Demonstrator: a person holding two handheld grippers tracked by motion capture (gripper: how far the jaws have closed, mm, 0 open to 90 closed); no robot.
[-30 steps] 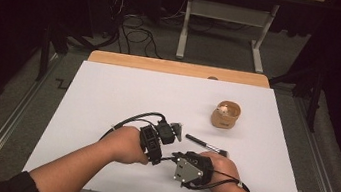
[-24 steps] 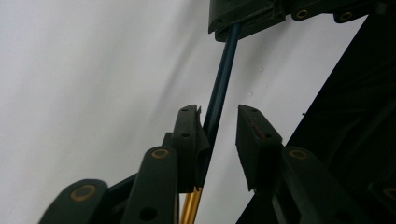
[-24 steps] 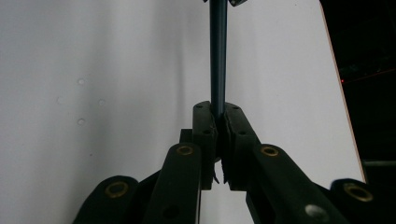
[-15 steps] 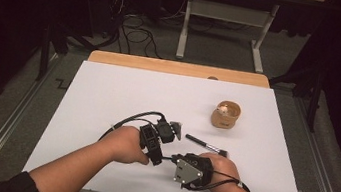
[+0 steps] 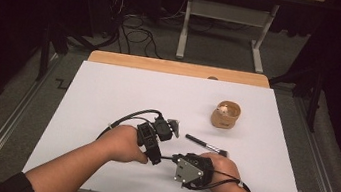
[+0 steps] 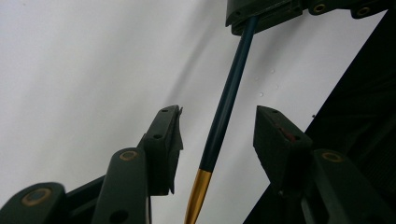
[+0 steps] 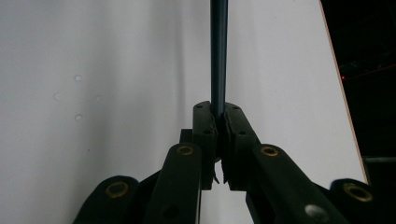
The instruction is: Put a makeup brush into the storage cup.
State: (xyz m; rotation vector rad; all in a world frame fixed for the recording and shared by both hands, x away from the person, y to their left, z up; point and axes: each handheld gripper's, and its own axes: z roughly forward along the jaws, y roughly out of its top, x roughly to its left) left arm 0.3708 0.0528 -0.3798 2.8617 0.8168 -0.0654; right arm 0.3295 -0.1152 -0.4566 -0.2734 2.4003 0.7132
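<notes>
1. Fingers (image 7: pixel 205 135) of the right gripper (image 7: pixel 219 116) are pressed tight on the dark blue handle of a thin brush (image 7: pixel 218 51); those of the left gripper (image 6: pixel 217 135) stand spread, one on each side of the same handle without touching it, and they have just been opening
2. Held this way, the thin brush (image 6: pixel 224 116) hangs level just above the white table (image 5: pixel 107 97) between the 2 hands, with its gold ferrule toward the left gripper (image 5: pixel 154 141) and its far end in the right gripper (image 5: pixel 177 158)
3. Only 1 pinch now carries the brush, and it sits at the very end of a long, smooth, round handle, so the free end may sag or swivel in the pads if the right hand tilts
4. If the left gripper draws back at a slant, a finger (image 6: pixel 280 140) may catch the handle and lever it out of the right grip; it should back off straight along the handle
5. A dropped brush could roll on the flat table, perhaps toward the near edge just below the hands
6. A second brush (image 5: pixel 206 145) lies on the table just beyond the hands, so a careless sweep of the right hand could knock it
7. The small wooden cup (image 5: pixel 225 115) stands farther back and to the right; a brush carried there held by its tip may wobble and strike the rim
</notes>
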